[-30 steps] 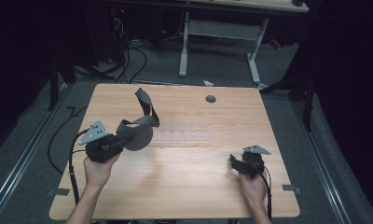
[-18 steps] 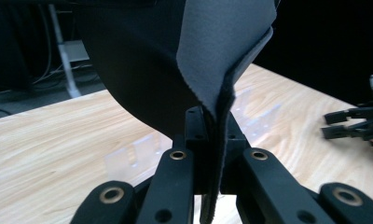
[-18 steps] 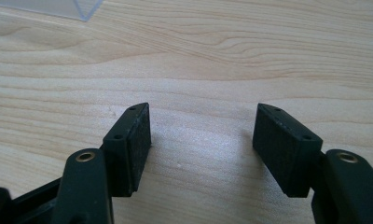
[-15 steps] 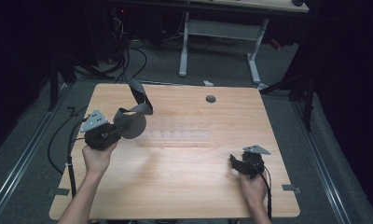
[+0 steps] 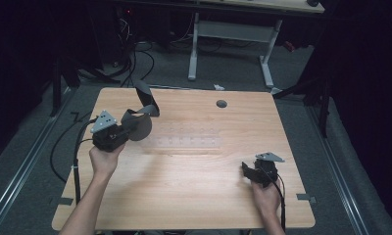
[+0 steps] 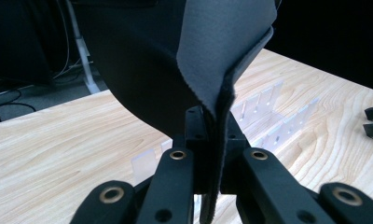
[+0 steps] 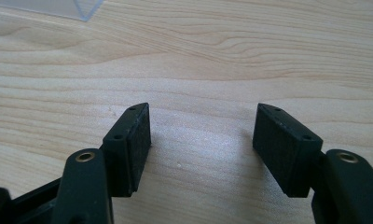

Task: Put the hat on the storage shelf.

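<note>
Over the left part of the wooden table [image 5: 184,196], toward its far edge, the left gripper [image 5: 130,126] is held above the surface with its jaws clamped on a dark grey pad [image 5: 137,126]. From above, the pad reads as a rounded disc with a strip curling up and away toward the far edge; what exactly it is stays hard to make out. The left gripper view brings it close: the dark grey pad [image 6: 222,60] is folded double, its edge pinched between the black jaws, and its upper part is cut off by the top of the frame.

Behind it on the table lies a clear plastic divider tray [image 6: 268,116], its upright partitions visible there, while the high view gives only a faint pale rectangle [image 5: 184,142] near the middle of the surface. Whether its compartments hold anything cannot be told.

Near the right edge, toward the near corner, the right gripper [image 5: 255,171] rests low with its jaws apart; its own view shows bare wood between them [image 7: 203,135].
</note>
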`<state>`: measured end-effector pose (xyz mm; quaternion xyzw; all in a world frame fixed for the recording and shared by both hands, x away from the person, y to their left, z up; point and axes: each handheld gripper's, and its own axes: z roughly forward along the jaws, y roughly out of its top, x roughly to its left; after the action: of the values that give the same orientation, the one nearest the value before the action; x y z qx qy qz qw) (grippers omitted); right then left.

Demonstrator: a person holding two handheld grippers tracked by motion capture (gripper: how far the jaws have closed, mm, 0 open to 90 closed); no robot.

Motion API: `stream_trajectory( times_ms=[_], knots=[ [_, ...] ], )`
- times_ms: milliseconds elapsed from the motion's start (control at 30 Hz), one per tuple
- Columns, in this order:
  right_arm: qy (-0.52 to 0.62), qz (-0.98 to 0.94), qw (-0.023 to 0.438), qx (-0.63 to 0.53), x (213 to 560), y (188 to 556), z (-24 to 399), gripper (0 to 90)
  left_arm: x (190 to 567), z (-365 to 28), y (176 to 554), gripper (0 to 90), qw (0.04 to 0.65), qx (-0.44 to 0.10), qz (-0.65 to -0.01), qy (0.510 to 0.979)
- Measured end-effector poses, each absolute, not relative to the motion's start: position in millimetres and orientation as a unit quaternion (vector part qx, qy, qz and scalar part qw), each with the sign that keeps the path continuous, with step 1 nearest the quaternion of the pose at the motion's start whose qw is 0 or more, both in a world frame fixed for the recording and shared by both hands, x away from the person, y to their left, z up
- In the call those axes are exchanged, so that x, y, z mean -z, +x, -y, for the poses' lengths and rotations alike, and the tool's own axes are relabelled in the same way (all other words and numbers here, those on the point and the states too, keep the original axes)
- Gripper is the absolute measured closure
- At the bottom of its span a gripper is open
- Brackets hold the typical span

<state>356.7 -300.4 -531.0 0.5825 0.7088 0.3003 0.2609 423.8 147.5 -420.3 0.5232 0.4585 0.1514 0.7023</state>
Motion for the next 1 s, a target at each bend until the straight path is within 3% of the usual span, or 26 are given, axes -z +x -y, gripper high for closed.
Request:
stream_trajectory(
  times_ms=[1000],
  knots=[
    [0.582,-0.71,0.261,-0.3,531,357,300,36.9,453,-126,433,86.4,0.672,-0.196,-0.474,0.535]
  ],
)
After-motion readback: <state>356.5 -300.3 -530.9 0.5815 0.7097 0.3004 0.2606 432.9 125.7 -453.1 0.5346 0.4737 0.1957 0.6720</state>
